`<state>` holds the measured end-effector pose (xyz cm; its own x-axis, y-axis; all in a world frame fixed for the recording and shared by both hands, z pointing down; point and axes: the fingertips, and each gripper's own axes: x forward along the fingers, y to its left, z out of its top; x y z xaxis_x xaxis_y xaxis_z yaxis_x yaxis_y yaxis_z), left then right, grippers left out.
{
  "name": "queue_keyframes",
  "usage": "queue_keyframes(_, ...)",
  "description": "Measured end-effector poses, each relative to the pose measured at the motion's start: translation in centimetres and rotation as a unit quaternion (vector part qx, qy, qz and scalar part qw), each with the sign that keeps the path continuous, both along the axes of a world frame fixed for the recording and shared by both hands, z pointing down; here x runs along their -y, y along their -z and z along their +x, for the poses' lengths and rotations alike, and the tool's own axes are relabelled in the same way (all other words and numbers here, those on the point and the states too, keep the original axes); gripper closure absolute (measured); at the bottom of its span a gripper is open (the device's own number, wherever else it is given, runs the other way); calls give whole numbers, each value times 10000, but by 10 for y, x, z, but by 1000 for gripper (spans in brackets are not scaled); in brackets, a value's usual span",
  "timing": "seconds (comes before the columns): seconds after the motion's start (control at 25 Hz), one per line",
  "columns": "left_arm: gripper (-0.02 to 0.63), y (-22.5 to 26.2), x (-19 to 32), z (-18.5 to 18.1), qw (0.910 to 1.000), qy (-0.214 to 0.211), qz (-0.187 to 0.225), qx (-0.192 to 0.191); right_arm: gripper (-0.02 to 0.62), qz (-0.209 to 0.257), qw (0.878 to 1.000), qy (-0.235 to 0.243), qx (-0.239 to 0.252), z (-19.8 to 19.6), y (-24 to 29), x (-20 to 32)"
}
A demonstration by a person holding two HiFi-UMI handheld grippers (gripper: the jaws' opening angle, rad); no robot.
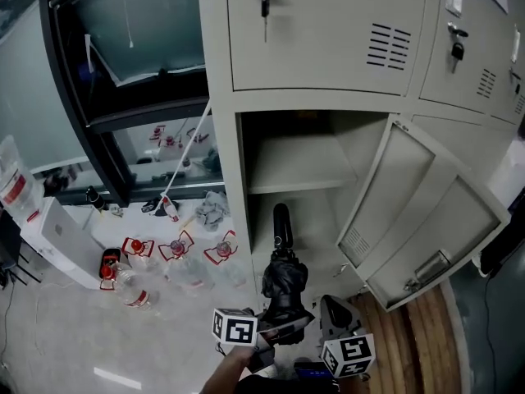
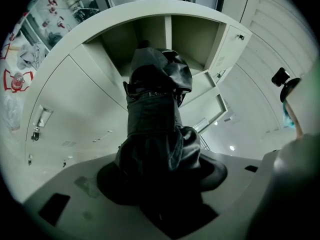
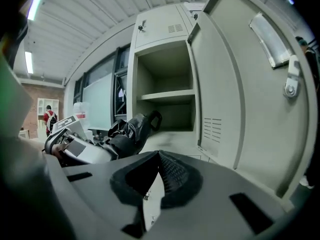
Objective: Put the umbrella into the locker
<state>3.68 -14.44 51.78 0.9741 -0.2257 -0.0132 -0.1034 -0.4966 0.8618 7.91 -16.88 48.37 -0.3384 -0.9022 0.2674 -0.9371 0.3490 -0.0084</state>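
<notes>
A black folded umbrella (image 1: 283,273) points handle-first into the open lower compartment (image 1: 303,212) of the beige locker. Its handle tip (image 1: 281,220) is just inside the opening, below the inner shelf (image 1: 299,173). My left gripper (image 1: 271,331) is shut on the umbrella's bunched fabric end. In the left gripper view the umbrella (image 2: 155,109) fills the middle, running from between the jaws of that gripper (image 2: 160,184) toward the compartment. My right gripper (image 1: 338,322) hangs just right of the umbrella, shut and empty. In its own view this gripper (image 3: 159,171) looks at the umbrella (image 3: 131,129) and the compartment (image 3: 167,84).
The locker door (image 1: 426,220) stands swung open to the right, close beside my right gripper. Keys hang in the shut upper doors (image 1: 264,2). Several plastic bottles (image 1: 176,249), a cloth (image 1: 213,208) and a white box (image 1: 61,240) lie on the floor at left.
</notes>
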Motion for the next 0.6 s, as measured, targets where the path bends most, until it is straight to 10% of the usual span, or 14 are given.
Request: queue_keyframes(0.6,336,-3,29,14,9996,-119,-253,-84,594,-62,9999,11,149,4,-9,42)
